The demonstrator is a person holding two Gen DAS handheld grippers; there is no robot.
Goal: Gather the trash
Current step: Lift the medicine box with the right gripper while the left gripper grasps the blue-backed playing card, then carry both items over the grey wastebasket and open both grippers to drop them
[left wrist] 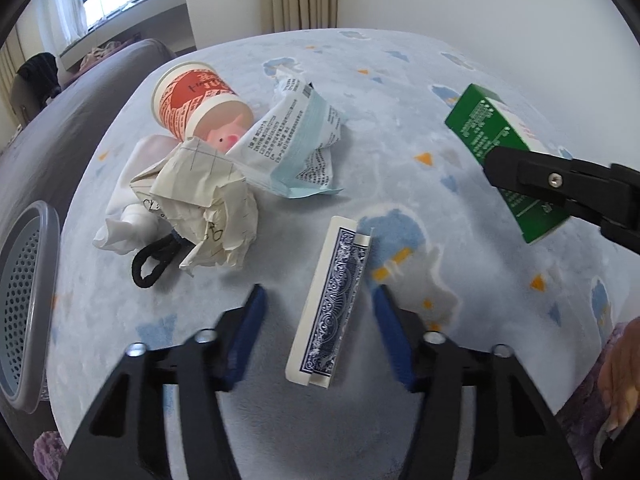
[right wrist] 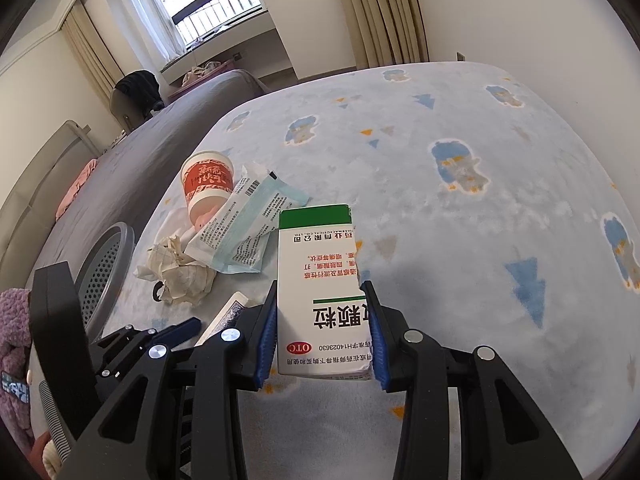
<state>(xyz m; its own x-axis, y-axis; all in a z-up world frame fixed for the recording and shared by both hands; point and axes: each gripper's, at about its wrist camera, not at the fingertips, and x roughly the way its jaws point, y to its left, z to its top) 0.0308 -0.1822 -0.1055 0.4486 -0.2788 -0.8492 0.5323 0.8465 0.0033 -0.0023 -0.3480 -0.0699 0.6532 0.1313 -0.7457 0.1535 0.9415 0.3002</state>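
Green-white medicine box (right wrist: 320, 292) clamped in R gripper (right wrist: 322, 334), above blanket (right wrist: 480, 240). L gripper (left wrist: 318, 320) jaws apart, straddling card box (left wrist: 330, 304). Cup (left wrist: 192, 98), crumpled paper (left wrist: 204, 204) nr basket (left wrist: 24, 300).

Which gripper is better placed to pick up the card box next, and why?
Left. The left gripper already straddles the card box, pads apart from its sides. The right gripper is shut on the green medicine box, so it is occupied.
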